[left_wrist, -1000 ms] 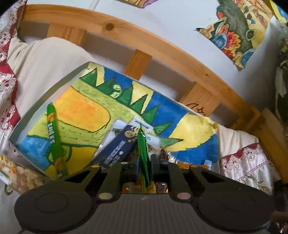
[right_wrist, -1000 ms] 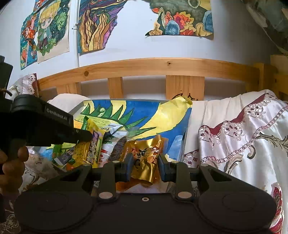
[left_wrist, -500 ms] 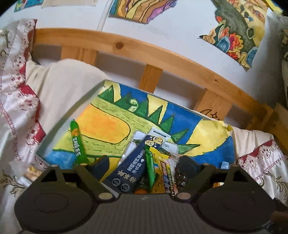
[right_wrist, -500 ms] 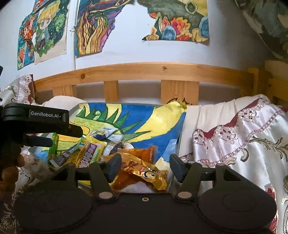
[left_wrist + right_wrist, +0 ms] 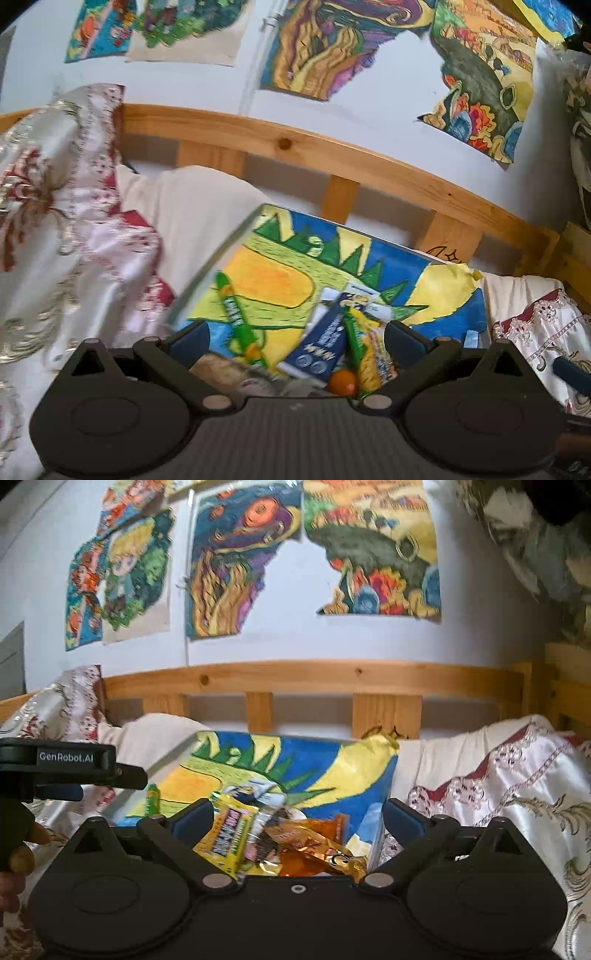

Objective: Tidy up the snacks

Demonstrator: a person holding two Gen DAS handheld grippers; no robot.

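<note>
Left gripper: jaws opening wide, nothing pinched. Right gripper: jaws opening, nothing gripped. Between both, tray lined with dinosaur drawing, resting on bed against wooden headboard. In tray: green stick pack, dark blue sachet, yellow packet, gold pouch piled at near edge.

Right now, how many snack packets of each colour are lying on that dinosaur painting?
Green stick packet: 1
Dark blue packet: 1
Yellow packet: 1
Gold foil packet: 1
White packet: 1
Total: 5 that can be told apart; others may be hidden underneath.
</note>
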